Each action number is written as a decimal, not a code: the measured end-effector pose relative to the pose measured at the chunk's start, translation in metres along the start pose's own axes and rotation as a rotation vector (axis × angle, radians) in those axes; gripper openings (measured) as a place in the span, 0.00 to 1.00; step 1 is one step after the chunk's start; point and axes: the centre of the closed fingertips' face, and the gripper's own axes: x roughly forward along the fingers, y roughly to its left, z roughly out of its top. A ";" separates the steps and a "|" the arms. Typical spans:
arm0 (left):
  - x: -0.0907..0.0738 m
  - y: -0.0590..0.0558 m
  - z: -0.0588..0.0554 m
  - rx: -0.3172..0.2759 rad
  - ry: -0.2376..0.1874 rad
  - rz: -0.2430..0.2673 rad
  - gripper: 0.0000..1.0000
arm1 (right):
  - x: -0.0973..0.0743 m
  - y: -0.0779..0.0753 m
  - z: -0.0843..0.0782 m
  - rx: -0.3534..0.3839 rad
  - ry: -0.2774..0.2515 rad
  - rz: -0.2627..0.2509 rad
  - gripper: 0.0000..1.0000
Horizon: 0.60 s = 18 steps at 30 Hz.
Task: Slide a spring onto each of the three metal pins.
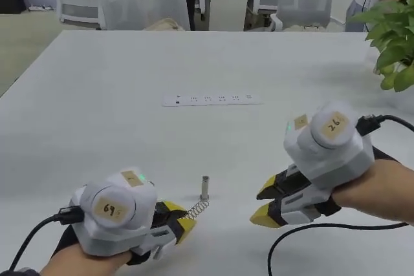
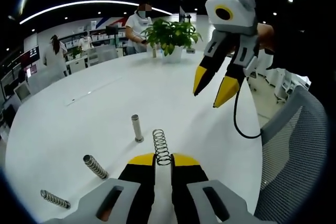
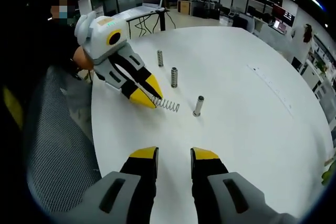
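Observation:
My left gripper (image 1: 184, 219) is shut on the end of a small coil spring (image 1: 198, 207), which sticks out towards a bare upright metal pin (image 1: 205, 187) just beyond it. The left gripper view has the spring (image 2: 161, 147) rising from between the yellow tips, with the bare pin (image 2: 137, 128) a little to its left. Two more pins with springs on them (image 2: 95, 166) (image 2: 55, 199) stand nearer the table edge. My right gripper (image 1: 265, 205) hovers open to the right of the pin. Its own view shows the bare pin (image 3: 198, 105) ahead.
A white power strip (image 1: 211, 99) lies flat in the middle of the white table (image 1: 97, 95). A leafy plant (image 1: 396, 50) stands at the far right edge. A black cable (image 1: 310, 231) trails under the right gripper. Office chairs stand beyond the table.

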 end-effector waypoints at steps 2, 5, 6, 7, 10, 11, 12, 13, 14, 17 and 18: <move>-0.003 -0.005 0.004 0.003 -0.010 -0.010 0.03 | -0.002 0.001 0.000 0.004 -0.009 -0.002 0.23; -0.008 -0.011 0.009 0.016 -0.023 -0.021 0.03 | -0.003 0.002 0.002 0.006 -0.017 -0.001 0.23; -0.010 -0.011 0.010 0.019 -0.026 -0.021 0.03 | -0.004 0.003 0.002 0.007 -0.020 0.000 0.23; -0.012 -0.012 0.012 0.021 -0.031 -0.023 0.03 | -0.006 0.003 0.003 0.007 -0.024 -0.001 0.23; -0.018 -0.013 0.016 0.025 -0.042 -0.024 0.03 | -0.008 0.004 0.006 0.003 -0.032 -0.001 0.23; -0.019 -0.014 0.017 0.028 -0.045 -0.026 0.03 | -0.009 0.005 0.008 -0.002 -0.038 0.005 0.23; -0.021 -0.014 0.018 0.033 -0.048 -0.025 0.03 | -0.010 0.006 0.009 -0.005 -0.040 0.008 0.23; -0.023 -0.014 0.019 0.035 -0.049 -0.027 0.03 | -0.010 0.007 0.010 -0.008 -0.040 0.010 0.23; -0.025 -0.015 0.020 0.039 -0.051 -0.029 0.03 | -0.011 0.008 0.012 -0.018 -0.042 0.013 0.23; -0.030 -0.017 0.022 0.050 -0.058 -0.035 0.03 | -0.012 0.012 0.019 -0.032 -0.055 0.030 0.23; -0.032 -0.018 0.023 0.055 -0.060 -0.040 0.03 | -0.012 0.014 0.023 -0.037 -0.062 0.036 0.23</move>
